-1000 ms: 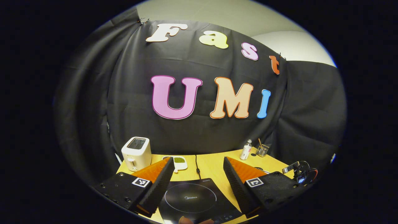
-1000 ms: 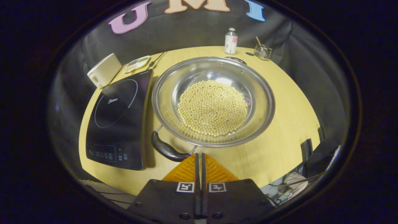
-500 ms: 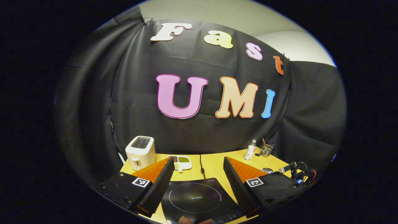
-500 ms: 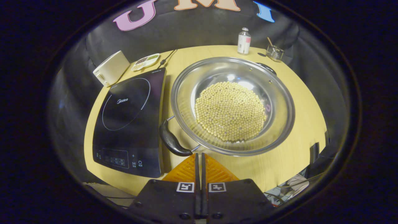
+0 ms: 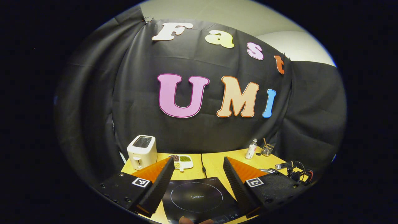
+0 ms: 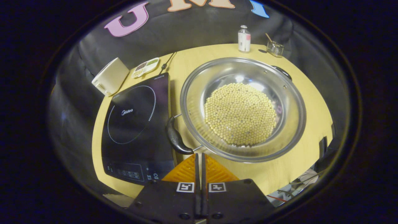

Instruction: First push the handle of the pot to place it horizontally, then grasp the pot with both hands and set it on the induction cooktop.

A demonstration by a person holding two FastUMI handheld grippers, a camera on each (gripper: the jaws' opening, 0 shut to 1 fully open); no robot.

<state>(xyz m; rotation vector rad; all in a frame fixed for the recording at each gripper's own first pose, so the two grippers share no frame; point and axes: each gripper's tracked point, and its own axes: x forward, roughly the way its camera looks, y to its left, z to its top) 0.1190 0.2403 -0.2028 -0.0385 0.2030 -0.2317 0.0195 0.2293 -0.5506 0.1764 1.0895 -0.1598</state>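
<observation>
Right claw [image 6: 199, 155] fully closed, fingers together, gripping nothing, tips right at the near black handle [image 6: 176, 140] of the pot [image 6: 243, 109]. Pot sits on the counter [image 6: 306, 93] just right of the induction cooktop [image 6: 136, 127], full of yellow beans [image 6: 240, 113]; second handle [image 6: 282, 72] at the pot's far right rim. Left claw [image 5: 197, 168] wide open, empty, hovering above the cooktop's [image 5: 196, 199] near edge. Along the counter's far edge: toaster [image 5: 141, 151] at left corner, small dish of beans [image 5: 182, 161] beside it, bottle [image 5: 251, 149] and glass jar [image 5: 266, 150] toward the right.
</observation>
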